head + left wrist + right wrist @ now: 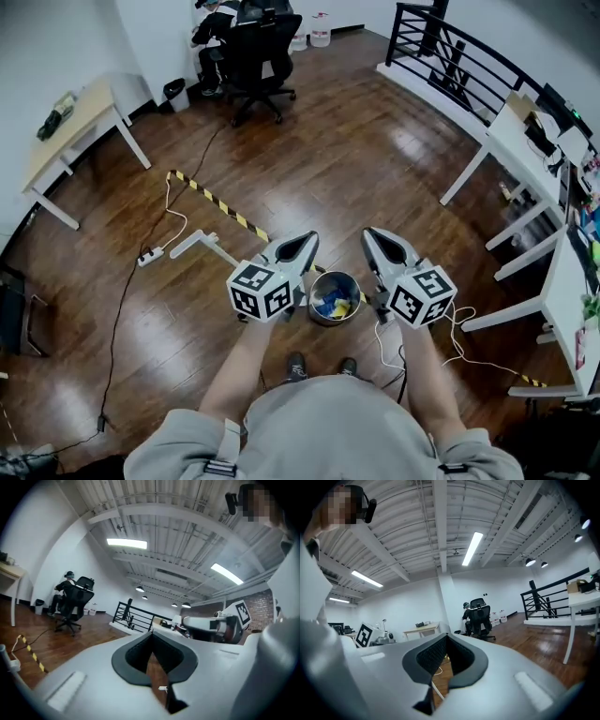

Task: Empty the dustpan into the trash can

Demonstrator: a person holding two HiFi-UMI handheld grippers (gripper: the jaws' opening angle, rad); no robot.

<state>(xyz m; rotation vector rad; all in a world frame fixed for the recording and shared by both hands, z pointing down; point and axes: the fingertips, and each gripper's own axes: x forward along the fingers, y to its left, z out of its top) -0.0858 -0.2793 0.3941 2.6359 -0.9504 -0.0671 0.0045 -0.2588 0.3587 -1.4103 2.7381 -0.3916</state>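
The small metal trash can (334,298) stands on the wood floor just ahead of the person's feet, with blue and yellow scraps inside. My left gripper (309,240) is held up level to the left of it, jaws together and nothing between them (152,634). To the can's right my right gripper (371,234) is also level, jaws closed and empty (446,636). A white long-handled thing (201,244), possibly the dustpan, lies on the floor to the left, apart from both grippers.
Yellow-black tape (220,204) crosses the floor, with a power strip and cable (150,255) beside it. A person sits in a black office chair (255,52) at the far side. White desks (525,141) and a black railing (464,66) line the right; a table (70,127) stands left.
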